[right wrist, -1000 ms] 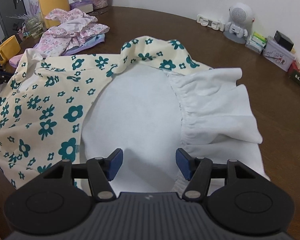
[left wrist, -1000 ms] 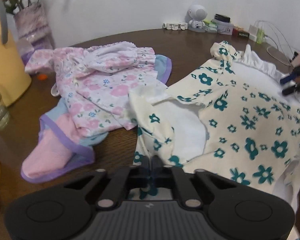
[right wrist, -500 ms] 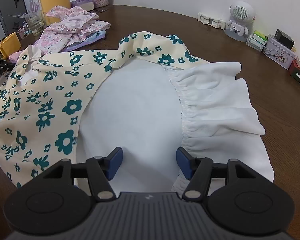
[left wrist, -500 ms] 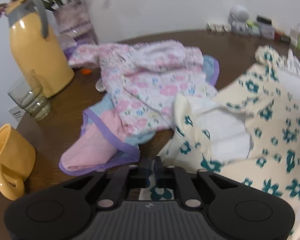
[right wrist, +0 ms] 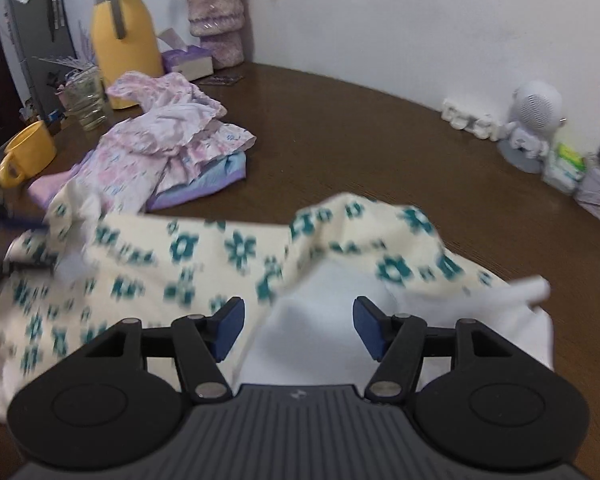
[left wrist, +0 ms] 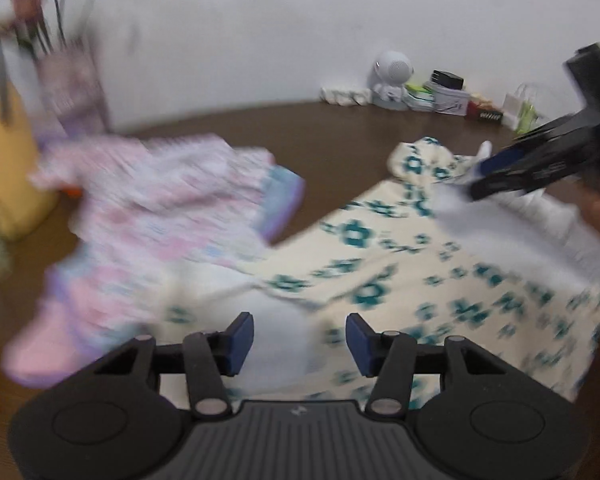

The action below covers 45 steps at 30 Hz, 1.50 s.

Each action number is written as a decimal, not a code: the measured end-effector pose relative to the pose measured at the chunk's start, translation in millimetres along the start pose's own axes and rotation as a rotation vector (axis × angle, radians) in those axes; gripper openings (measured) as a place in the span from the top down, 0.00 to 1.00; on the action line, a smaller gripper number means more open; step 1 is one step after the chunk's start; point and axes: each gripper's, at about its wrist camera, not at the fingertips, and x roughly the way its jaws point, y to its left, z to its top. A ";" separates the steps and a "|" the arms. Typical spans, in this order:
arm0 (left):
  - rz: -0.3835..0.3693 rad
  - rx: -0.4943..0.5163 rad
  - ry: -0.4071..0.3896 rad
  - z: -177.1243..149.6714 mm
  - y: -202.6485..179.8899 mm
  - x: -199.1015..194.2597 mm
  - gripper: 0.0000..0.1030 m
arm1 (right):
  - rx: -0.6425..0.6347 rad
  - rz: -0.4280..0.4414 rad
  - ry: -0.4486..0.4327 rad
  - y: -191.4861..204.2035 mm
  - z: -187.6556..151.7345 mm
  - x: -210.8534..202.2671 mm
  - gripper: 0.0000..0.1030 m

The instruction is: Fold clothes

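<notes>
- Looking along both tools, we see the cream floral garment (right wrist: pixel 204 264) spread flat on the brown table (right wrist: pixel 340 148), directly under and ahead of both sets of tongs; its long axis runs across the table from one hand to the other.
- Our left gripper (left wrist: pixel 300 338) stands with its jaws apart over the garment's near edge, nothing pinched between the pads; they have just been opening.
- Our right gripper (right wrist: pixel 298 328) is also spread, over the white lining, gripping nothing.
- Each hand is nearest its own end, so we judge the next pinch falls to both.
- Compared with a second ago, the left jaws no longer clamp the floral hem, and the far edge has rumpled up.
- The pink pile (right wrist: pixel 160 152) lies beyond, just beside the garment.
</notes>
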 end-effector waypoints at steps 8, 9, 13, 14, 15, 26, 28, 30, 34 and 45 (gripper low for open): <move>-0.043 -0.322 0.043 20.3 29.5 39.7 0.53 | 0.104 0.002 0.069 -7.7 30.3 63.9 0.44; -0.034 -0.345 0.044 21.6 33.3 43.0 0.56 | 0.106 0.002 0.074 -8.5 30.5 67.9 0.50; 0.021 -0.351 0.010 25.5 41.1 50.3 1.00 | 0.122 0.024 0.051 -13.8 30.9 71.9 0.91; 0.049 -0.325 -0.016 26.7 39.7 49.0 1.00 | 0.124 0.022 0.032 -15.1 31.4 70.6 0.92; 0.084 -0.289 -0.049 28.1 36.3 46.7 1.00 | 0.126 0.016 0.012 -16.3 32.0 68.9 0.92; 0.209 -0.080 -0.081 19.4 11.4 27.7 0.37 | 0.119 0.040 -0.044 -18.3 23.8 44.5 0.48; 0.240 -0.008 -0.103 5.7 3.5 2.9 0.29 | 0.084 0.046 -0.064 -17.7 13.0 12.1 0.40; 0.279 0.076 -0.126 -11.4 -6.5 -24.0 0.24 | 0.020 0.050 -0.074 -12.7 -4.2 -22.8 0.34; 0.258 0.180 -0.134 -55.2 -28.5 -69.5 0.23 | -0.162 0.046 -0.043 16.6 -59.3 -77.6 0.29; -0.013 0.217 -0.030 -103.1 -99.0 -77.7 0.64 | -0.291 -0.008 0.089 56.1 -155.6 -102.3 0.34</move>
